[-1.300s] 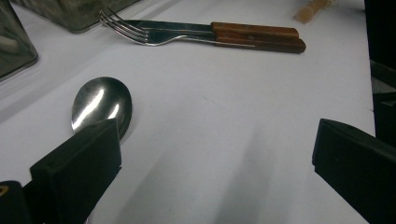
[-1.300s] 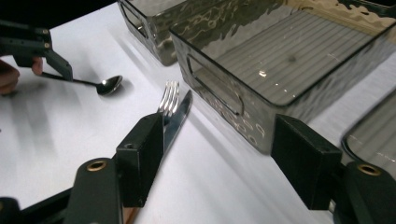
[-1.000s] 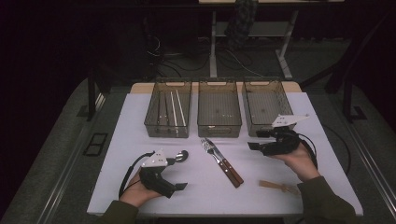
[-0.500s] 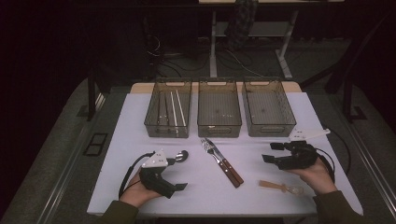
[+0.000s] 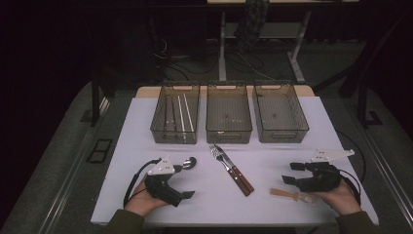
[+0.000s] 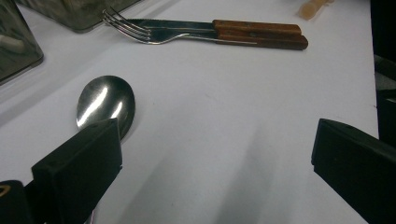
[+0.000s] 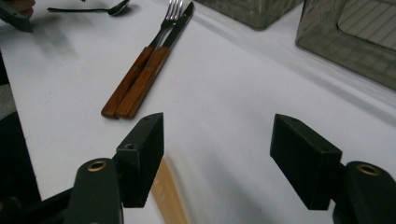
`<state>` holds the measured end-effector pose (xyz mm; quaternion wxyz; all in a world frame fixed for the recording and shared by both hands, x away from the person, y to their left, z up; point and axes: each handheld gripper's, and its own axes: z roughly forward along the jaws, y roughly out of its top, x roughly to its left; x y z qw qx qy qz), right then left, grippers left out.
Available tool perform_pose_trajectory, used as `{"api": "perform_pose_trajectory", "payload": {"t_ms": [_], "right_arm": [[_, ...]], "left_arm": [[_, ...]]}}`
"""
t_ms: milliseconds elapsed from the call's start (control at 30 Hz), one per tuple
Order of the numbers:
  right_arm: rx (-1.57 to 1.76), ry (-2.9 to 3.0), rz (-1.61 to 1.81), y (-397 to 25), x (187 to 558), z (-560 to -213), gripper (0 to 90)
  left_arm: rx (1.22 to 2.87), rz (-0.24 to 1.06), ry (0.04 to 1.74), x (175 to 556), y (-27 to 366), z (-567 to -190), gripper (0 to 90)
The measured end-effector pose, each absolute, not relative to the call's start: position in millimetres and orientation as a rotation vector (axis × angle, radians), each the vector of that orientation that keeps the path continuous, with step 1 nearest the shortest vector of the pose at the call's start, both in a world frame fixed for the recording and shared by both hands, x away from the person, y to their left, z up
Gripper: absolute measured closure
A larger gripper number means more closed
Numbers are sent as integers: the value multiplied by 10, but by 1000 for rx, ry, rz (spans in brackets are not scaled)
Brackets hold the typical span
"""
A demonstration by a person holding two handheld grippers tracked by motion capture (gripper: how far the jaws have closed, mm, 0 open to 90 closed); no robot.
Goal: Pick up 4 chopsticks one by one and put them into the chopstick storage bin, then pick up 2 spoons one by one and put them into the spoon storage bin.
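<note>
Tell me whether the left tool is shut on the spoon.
No, the left tool stands wide open, its jaws apart above the white table with the spoon lying beside one jaw.

I can read no text, label, brand or number anywhere I look; if the dim bins [image 5: 228,113] carry any marking, it is too small to make out.

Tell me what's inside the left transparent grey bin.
The left transparent grey bin holds a few long thin pale sticks, likely chopsticks, lying lengthwise. Its tinted front wall blurs their near ends, so the exact count is unclear.
</note>
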<state>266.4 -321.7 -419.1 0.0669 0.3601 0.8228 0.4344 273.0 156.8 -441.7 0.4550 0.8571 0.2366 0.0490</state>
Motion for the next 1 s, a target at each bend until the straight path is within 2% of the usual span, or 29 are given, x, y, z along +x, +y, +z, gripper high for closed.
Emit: {"api": "perform_pose_trajectory", "payload": {"t_ms": [300,567,1000], "right_arm": [[1131,2485,1296,-3467,2470,-4268,355],[1153,2554,1260,-3594,2398,-4319,472],[1039,2666,1197,-3452,2401,-4390,532]], "left_arm": [[2120,123,582,2727,1558,-4417,1],[2117,121,586,2726,1566,-4420,2],[2124,120,580,2730,1544,-4423,2]]}}
